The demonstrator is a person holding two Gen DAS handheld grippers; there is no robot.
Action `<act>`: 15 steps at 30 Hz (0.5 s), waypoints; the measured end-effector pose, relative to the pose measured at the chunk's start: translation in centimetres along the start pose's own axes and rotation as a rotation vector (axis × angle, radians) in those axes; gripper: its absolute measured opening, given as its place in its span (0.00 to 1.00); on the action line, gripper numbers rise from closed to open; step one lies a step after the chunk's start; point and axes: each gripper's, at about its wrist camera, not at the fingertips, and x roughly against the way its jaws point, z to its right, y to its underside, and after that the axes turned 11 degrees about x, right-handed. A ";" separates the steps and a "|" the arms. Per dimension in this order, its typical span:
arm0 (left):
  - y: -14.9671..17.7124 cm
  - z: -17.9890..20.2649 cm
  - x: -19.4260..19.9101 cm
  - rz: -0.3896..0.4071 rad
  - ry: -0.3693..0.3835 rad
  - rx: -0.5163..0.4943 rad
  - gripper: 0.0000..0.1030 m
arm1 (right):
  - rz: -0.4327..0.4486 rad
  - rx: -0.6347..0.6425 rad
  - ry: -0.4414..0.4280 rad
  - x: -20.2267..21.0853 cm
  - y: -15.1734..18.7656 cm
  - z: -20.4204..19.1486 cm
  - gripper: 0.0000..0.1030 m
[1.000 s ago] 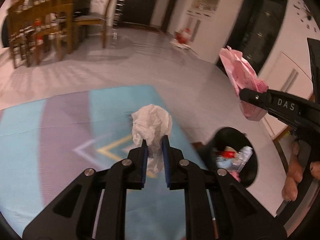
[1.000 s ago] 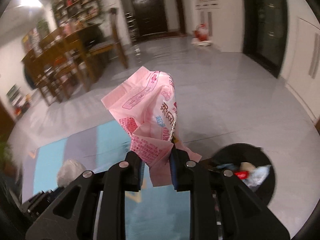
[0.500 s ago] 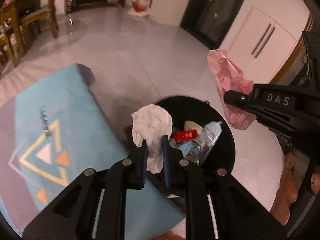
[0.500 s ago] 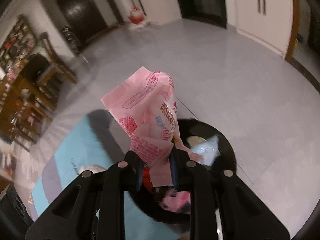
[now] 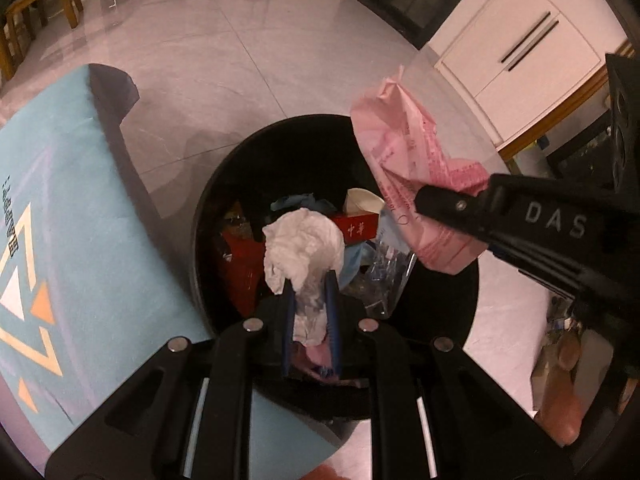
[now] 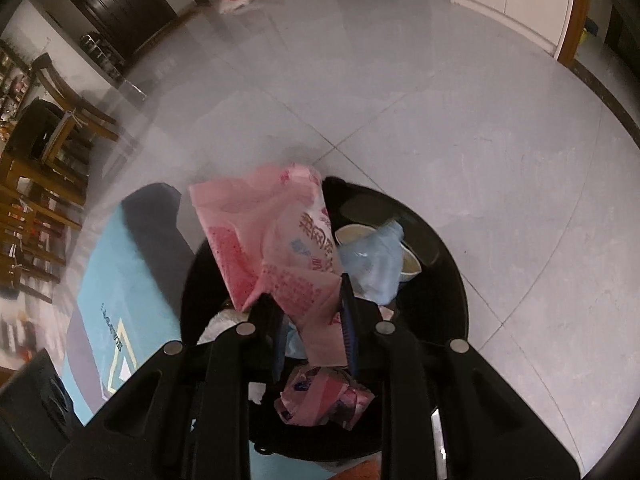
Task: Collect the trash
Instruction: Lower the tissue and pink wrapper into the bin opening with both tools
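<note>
My left gripper pinches a crumpled white tissue over the open black trash bin. My right gripper holds a creased pink printed wrapper above the same bin, which already contains a red box, paper cup and clear plastic.

Both tongs, left and right, tilted downward

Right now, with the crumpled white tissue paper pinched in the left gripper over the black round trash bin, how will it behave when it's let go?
The crumpled white tissue paper looks very light and soft: it bulges loosely above the left gripper, so it should drop slowly. Its creased folds suggest it may cling briefly to a pad. Landing on the rubbish in the black round trash bin, it probably won't roll.
</note>
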 end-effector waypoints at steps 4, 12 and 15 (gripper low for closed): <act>0.3 0.5 -0.7 -0.017 -0.001 -0.005 0.14 | -0.026 0.006 0.004 -0.8 -0.2 -0.3 0.24; -0.3 1.0 -1.2 -0.028 0.001 -0.014 0.14 | -0.031 -0.004 0.001 -1.2 -0.5 0.3 0.23; -0.6 1.1 -1.7 -0.039 0.002 -0.008 0.14 | -0.038 -0.008 0.000 -1.3 -0.3 0.5 0.23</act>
